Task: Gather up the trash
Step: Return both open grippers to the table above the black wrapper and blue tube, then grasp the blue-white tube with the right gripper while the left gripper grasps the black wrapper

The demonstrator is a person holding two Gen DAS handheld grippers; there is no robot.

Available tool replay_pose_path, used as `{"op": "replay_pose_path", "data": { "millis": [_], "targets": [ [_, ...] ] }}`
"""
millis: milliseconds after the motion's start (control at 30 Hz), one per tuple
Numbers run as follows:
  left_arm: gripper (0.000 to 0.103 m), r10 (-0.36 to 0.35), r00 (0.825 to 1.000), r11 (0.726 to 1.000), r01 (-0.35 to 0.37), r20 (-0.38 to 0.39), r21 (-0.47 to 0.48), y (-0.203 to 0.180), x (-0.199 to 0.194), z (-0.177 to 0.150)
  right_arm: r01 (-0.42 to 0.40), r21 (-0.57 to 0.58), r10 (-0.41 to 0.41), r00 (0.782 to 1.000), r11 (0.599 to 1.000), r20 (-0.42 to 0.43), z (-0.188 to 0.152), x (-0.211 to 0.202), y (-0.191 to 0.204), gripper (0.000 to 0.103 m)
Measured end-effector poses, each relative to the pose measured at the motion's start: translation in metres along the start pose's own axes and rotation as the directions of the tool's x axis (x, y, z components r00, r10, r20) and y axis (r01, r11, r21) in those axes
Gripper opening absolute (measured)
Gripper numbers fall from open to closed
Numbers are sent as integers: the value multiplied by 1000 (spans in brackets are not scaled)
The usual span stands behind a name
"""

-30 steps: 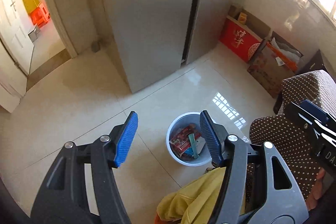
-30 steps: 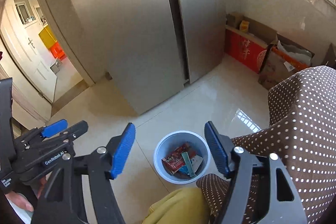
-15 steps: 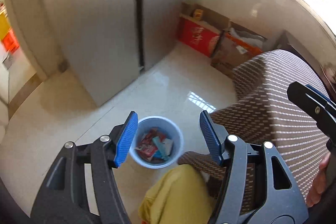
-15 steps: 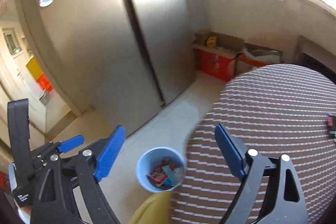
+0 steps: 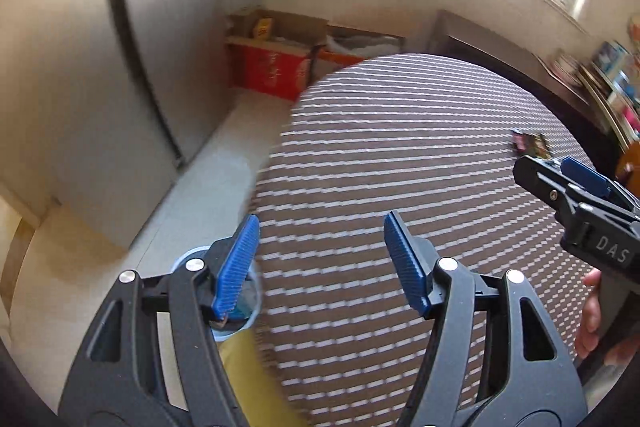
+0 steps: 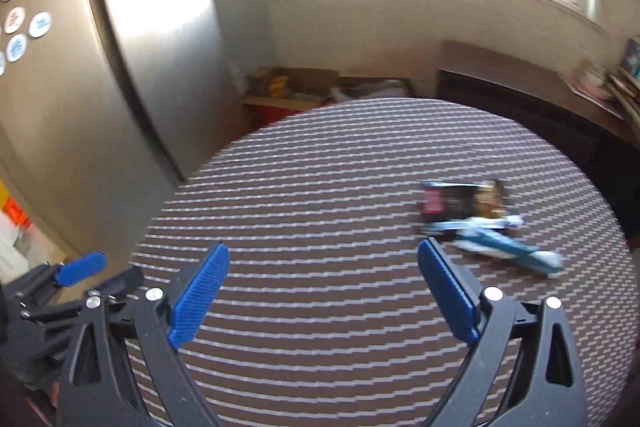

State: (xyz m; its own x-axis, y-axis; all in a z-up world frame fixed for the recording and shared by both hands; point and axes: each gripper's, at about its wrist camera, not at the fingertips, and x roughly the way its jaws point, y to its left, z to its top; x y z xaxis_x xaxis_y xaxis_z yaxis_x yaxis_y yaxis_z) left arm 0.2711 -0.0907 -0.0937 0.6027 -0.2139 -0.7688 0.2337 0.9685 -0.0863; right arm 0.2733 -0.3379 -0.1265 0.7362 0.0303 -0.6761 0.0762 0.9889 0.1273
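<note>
A dark snack wrapper and a blue-and-white wrapper lie on the brown dotted tablecloth, ahead and right of my right gripper, which is open and empty above the cloth. The dark wrapper shows small at the far right in the left wrist view. My left gripper is open and empty over the table's left edge. The light blue trash bin is on the floor, mostly hidden behind the left finger. The views are motion-blurred.
A steel fridge stands to the left. Cardboard boxes, one red, sit on the floor by the window wall. A dark sideboard with books runs behind the table. Yellow cloth is below the left gripper.
Both grippers swung up and to the right, from the trash bin on the floor to the tabletop. The wrappers have come into view. Both stayed open.
</note>
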Motion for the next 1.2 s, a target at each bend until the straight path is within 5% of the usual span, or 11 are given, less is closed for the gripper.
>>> {"op": "replay_pose_path", "data": {
  "millis": [233, 467, 633, 833, 900, 967, 1067, 1200],
  "targets": [
    [71, -82, 996, 993, 84, -26, 81, -66, 17, 11, 55, -11, -56, 995, 998, -80, -8, 6, -80, 93],
    [75, -105, 989, 994, 109, -100, 30, -101, 33, 3, 39, 6, -37, 984, 999, -172, -19, 25, -141, 93],
    [77, -93, 985, 996, 94, -147, -3, -117, 46, -8, 56, -90, -69, 985, 994, -160, -21, 36, -134, 93],
    [79, -84, 985, 996, 87, -148, 8, -128, 48, -11, -6, -134, -16, 987, 991, -160, -1, 58, -128, 93],
    [79, -85, 985, 996, 88, -150, 13, -129, 48, -9, -24, -148, -2, 985, 989, -171, 6, 62, -130, 82],
    [79, -96, 984, 994, 102, -149, 29, -131, 47, -6, -28, -135, 5, 985, 990, -170, 13, 54, -129, 16],
    [83, -230, 967, 969, 238, -113, 67, -140, 48, 5, -31, -54, 21, 983, 998, -184, 16, 52, -139, 11],
    [85, -285, 953, 926, 301, -98, 229, -162, 49, 23, -19, 68, 29, 988, 997, -149, -4, 30, -159, 10]
  ]
}}
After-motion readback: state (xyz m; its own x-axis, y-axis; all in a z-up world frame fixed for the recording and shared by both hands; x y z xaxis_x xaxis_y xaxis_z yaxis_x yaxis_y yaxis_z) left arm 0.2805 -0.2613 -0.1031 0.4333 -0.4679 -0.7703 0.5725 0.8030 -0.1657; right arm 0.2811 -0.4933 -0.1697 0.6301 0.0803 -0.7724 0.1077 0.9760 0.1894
